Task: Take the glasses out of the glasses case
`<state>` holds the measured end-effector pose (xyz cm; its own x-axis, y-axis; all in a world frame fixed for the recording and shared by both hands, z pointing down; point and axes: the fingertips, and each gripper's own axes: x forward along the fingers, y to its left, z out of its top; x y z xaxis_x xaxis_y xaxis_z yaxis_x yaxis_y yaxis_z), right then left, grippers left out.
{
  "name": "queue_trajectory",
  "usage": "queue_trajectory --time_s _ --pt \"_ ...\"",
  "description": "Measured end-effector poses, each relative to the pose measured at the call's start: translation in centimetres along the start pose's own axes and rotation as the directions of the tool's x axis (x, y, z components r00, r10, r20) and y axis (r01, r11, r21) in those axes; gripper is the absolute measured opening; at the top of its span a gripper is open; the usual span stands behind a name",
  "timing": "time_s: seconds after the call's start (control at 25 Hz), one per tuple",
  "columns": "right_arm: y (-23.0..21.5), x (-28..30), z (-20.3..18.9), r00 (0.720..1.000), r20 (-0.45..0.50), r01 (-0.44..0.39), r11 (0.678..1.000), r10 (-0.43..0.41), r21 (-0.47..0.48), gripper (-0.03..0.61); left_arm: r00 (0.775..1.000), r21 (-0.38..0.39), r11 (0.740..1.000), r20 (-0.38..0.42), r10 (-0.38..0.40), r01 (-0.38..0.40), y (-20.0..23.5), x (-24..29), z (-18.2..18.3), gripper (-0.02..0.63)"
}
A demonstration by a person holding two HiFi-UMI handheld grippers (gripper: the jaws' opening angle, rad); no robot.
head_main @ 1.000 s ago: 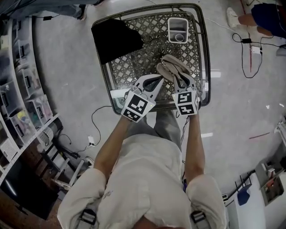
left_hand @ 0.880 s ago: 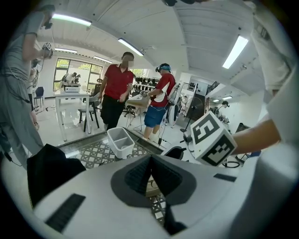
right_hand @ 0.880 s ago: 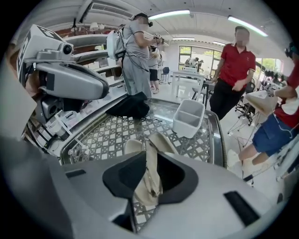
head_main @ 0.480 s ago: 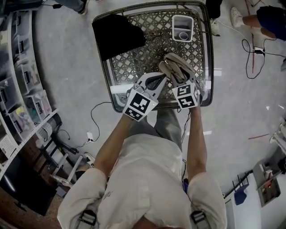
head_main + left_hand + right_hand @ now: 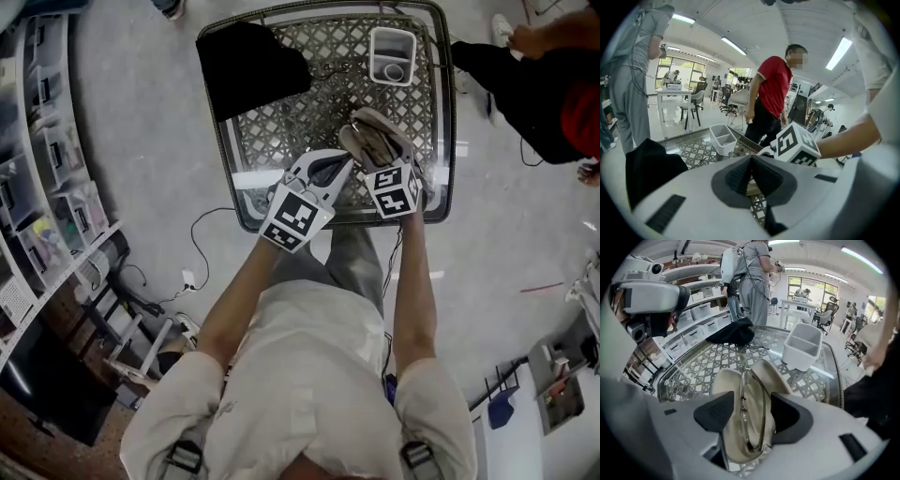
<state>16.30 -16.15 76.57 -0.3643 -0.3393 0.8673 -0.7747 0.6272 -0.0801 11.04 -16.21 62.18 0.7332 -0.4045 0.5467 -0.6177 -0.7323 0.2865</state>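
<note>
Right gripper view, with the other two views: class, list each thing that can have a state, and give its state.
case, open.
glasses, folded, lying in the case.
right tongs, open, jaws have just been opening, glasses between them but not gripped.
left tongs, shut on the case's rim.
bin, upright.
cloth, crumpled.

The table [image 5: 281, 141] was glossy glass over metal lattice; the glasses case [image 5: 726, 394] looked matt beige fabric, the glasses [image 5: 743, 413] thin shiny metal.
</note>
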Motion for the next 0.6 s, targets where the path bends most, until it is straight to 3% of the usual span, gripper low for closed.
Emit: queue_trajectory --time_s 0.4,0.56,0.6 --pt "-0.9 1.4 -1.2 0.999 -0.03 0.011 1.0 -0.012 -0.02 0.264 1.0 -0.012 1.0 -0.008 0.0 0.0 0.1 0.2 -0.4 0.012" --pt "-0.6 1.4 -1.3 0.999 -0.035 0.02 0.999 -0.022 -0.035 0.232 1.0 -0.014 1.0 -0.011 0.0 0.0 0.2 0.1 -0.6 0.012" --pt "-0.5 1.4 -1.4 0.999 -0.037 0.019 0.999 -0.02 -0.033 0.18 1.0 -0.015 1.0 -0.011 0.0 0.0 0.2 0.1 -0.7 0.012"
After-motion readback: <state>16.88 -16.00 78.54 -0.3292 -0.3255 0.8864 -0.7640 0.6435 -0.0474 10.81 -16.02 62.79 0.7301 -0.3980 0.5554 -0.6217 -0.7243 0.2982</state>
